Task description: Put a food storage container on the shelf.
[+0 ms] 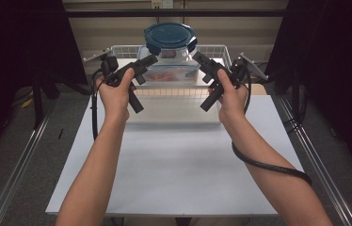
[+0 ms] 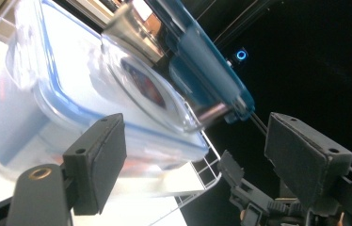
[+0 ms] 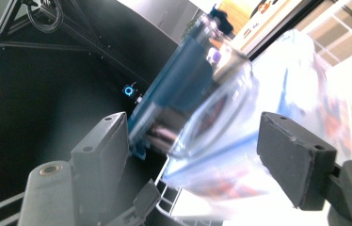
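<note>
I hold 1 hand-held gripper in each hand, raised over the far half of the white bench (image 1: 174, 165), both aimed at a stack of 2 containers sitting in a white wire basket (image 1: 117, 50) at the bench's far edge. The lower one is a clear rectangular container (image 1: 170, 73) with a blue-edged lid and something reddish inside; on top of it stands a round glass container (image 1: 171, 53) with a dark blue lid (image 1: 170, 36). My left hand-held gripper (image 1: 151, 60) reaches the stack from its left side, and in the left gripper view its jaws stand released, wide apart, with the corner of the clear container and the round one between and beyond them. My right hand-held gripper (image 1: 196, 57) comes in from the stack's right side; in the right gripper view its jaws are also spread and grasp nothing, framing the blurred stack. A black cable (image 1: 268, 165) loops off my right forearm.
</note>
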